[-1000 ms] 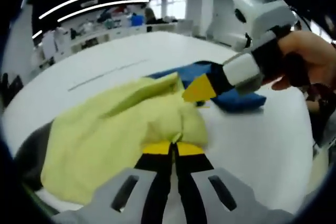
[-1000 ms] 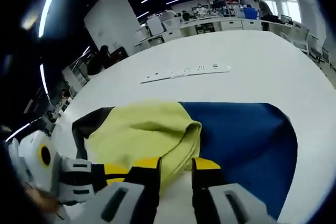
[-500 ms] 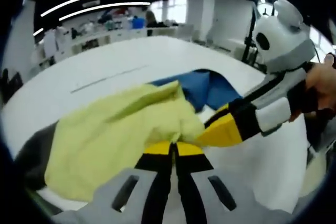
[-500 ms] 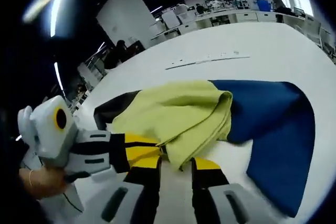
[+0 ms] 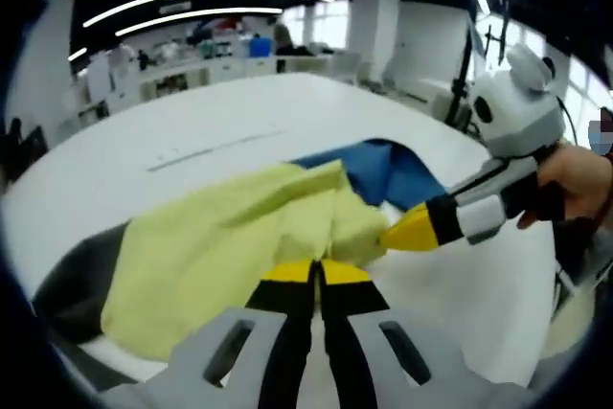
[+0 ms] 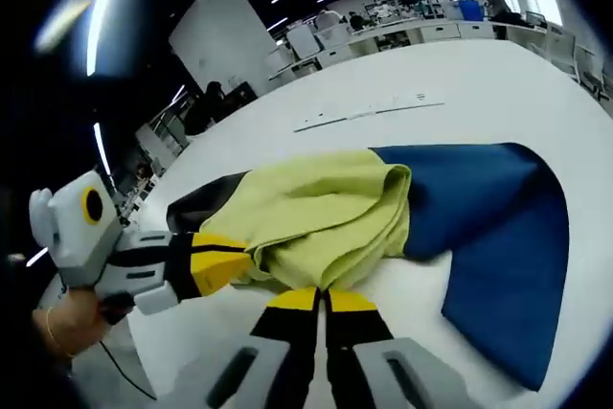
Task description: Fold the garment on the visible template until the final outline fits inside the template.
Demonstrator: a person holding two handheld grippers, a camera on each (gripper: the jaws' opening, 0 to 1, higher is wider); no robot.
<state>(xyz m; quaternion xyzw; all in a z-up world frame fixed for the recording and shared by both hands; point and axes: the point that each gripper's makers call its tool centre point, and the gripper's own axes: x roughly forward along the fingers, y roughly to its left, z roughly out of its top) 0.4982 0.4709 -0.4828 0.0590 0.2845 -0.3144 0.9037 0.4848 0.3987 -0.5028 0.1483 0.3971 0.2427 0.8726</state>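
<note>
Both grippers pinch the yellow garment's (image 6: 316, 213) near hem — left gripper (image 5: 314, 272) and right gripper (image 6: 321, 300) side by side — with the blue template (image 6: 488, 227) lying beyond the garment on the worktop (image 6: 383, 83).

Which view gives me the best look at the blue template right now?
The right gripper view: the blue template spreads wide beside the yellow garment. In the left gripper view only a small corner peeks out behind the garment.

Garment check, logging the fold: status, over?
Left gripper and right gripper both shut on yellow garment edge. Garment bunched over blue template on the white table. Nothing in the way.
</note>
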